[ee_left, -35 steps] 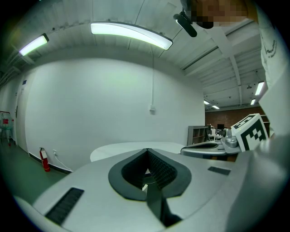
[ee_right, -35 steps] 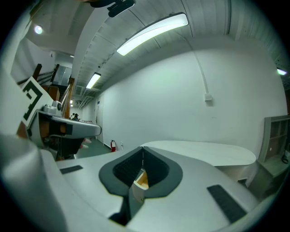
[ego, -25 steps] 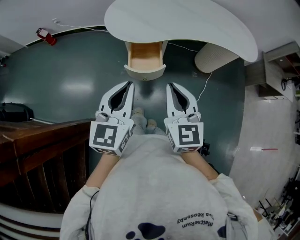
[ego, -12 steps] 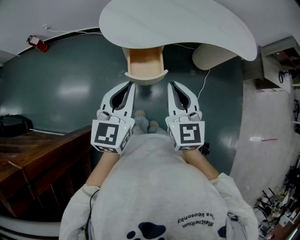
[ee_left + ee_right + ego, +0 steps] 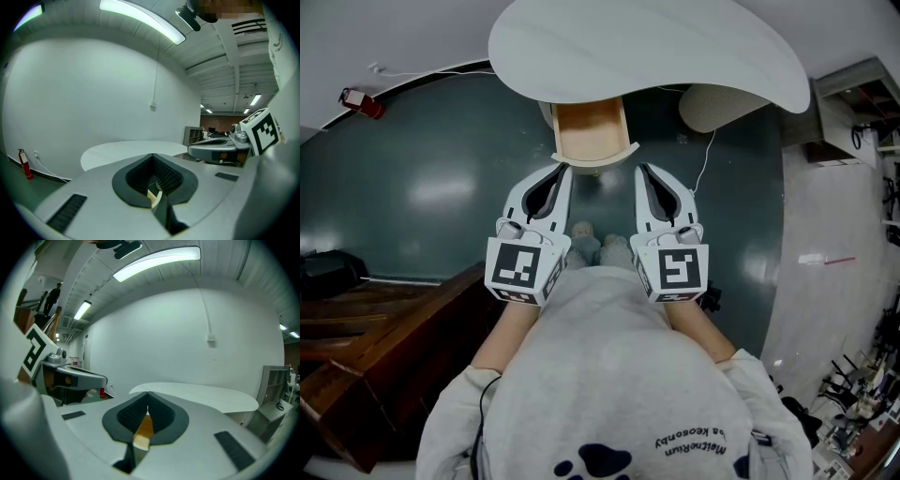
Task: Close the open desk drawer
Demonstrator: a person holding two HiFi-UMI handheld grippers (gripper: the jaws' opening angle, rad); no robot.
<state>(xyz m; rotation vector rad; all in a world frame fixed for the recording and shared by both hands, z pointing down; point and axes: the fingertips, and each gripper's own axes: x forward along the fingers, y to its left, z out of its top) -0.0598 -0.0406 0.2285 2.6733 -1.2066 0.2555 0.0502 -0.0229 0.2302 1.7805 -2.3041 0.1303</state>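
Observation:
In the head view the open wooden drawer [image 5: 590,129] juts out from under the white rounded desk top [image 5: 675,56]. Its curved white front [image 5: 595,158] faces me. My left gripper [image 5: 562,168] is shut and empty, its tip just below the left end of the drawer front. My right gripper [image 5: 640,168] is shut and empty too, its tip just below the right end. Whether either tip touches the front is unclear. In the left gripper view the left gripper [image 5: 153,155] points at the desk top [image 5: 117,154]. In the right gripper view the right gripper [image 5: 148,393] shows drawer wood [image 5: 144,428] through the jaw gap.
A dark wooden piece of furniture [image 5: 384,328] stands at the left. A red fire extinguisher [image 5: 352,98] sits by the far wall. A pale round seat [image 5: 722,105] and a white cable [image 5: 710,161] are right of the drawer, and a shelf unit [image 5: 853,103] further right.
Both grippers have moved forward together toward the drawer, and the gap between their tips and the drawer front has shrunk. The drawer is still open.

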